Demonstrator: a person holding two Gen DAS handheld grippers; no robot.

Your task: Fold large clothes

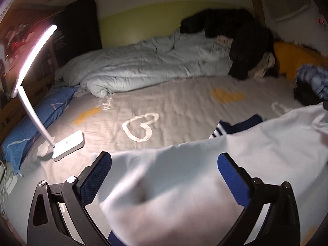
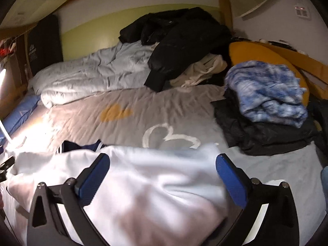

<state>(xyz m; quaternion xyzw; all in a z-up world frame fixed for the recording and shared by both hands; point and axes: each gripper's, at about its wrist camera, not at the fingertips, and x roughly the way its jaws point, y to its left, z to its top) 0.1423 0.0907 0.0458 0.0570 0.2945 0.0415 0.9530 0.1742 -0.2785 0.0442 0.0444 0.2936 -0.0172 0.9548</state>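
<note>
White sweatshirt point(image 1: 256, 143), with a navy striped cuff point(image 1: 221, 132) poking out at its far edge, lies bunched on the near side of the grey heart-print bedsheet point(image 1: 174, 106), its cloth spreading under and between both tools. The left gripper point(image 1: 164, 164) and right gripper point(image 2: 163, 165) each stand with jaws spread wide, pads clear of the fabric, pinching nothing. Closing on such a thick bunch risks catching several layers and folding it crooked, and a sweep to the left could knock over the lit desk lamp point(image 1: 67, 145) standing on the soft sheet.

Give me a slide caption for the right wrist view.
Open right gripper above white garment on grey heart-print bedsheet, folded clothes stack beyond.
</note>
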